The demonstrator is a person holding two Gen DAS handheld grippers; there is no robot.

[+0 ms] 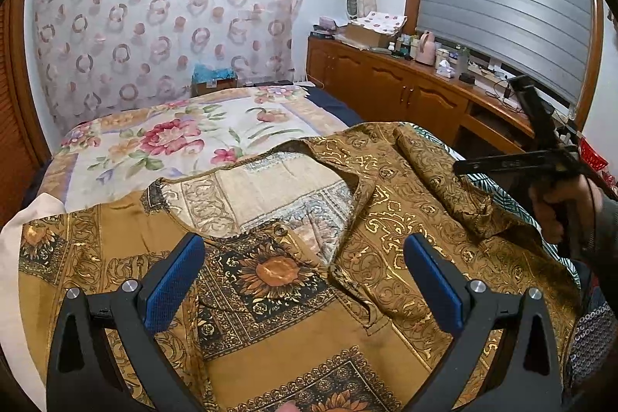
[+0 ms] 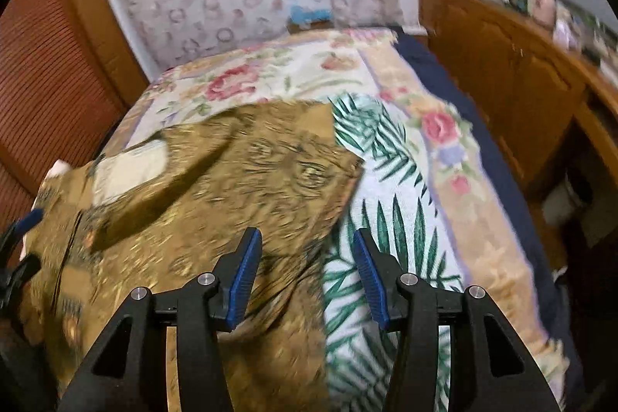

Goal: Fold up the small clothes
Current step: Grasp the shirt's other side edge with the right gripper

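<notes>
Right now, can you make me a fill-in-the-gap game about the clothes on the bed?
1. The golden shirt lies on a ____.
2. The square print near the left gripper shows a ____.
3. The cloth under the shirt's edge, near the right gripper, has green ____ on it.
4. Both grippers have their jaws ____.

Missing words: bed; sunflower; leaves; open
</notes>
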